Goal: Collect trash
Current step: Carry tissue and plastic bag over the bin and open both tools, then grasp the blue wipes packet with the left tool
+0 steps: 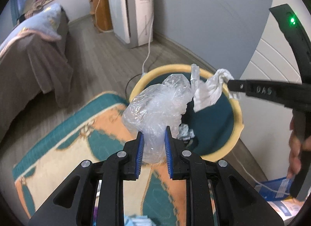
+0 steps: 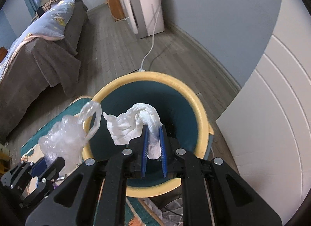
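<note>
A round bin, dark teal inside with a yellow rim, stands on the floor. My left gripper is shut on a crumpled clear plastic bag, which hangs at the bin's near-left rim. The bag and left gripper also show at lower left in the right wrist view. My right gripper is shut on a crumpled white tissue above the bin's opening. In the left wrist view the tissue dangles from the right gripper. Some crumpled trash lies at the bin's bottom.
A teal and orange rug lies beside the bin. A brown-covered bed stands left. A white appliance with a white cable stands by the wall. A white panelled door is right. A blue packet lies at lower right, under a hand.
</note>
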Demonstrator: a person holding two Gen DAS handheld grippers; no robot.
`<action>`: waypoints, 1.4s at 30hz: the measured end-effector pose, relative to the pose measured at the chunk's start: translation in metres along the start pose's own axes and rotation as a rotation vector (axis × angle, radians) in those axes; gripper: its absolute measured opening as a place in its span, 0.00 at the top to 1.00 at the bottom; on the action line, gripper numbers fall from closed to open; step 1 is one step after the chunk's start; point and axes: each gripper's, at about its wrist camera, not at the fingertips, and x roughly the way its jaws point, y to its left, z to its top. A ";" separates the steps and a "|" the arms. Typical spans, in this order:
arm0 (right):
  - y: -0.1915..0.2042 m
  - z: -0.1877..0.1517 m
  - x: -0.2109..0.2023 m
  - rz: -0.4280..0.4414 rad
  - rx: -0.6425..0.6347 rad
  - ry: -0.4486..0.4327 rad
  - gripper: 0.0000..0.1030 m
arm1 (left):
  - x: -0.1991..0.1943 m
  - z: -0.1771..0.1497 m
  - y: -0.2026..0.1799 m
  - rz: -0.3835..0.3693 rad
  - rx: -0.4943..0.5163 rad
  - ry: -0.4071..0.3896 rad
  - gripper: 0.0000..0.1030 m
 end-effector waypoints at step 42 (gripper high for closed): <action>0.150 -0.021 -0.044 0.105 -0.372 -0.114 0.06 | -0.134 -0.095 0.172 0.297 -0.309 -0.117 0.08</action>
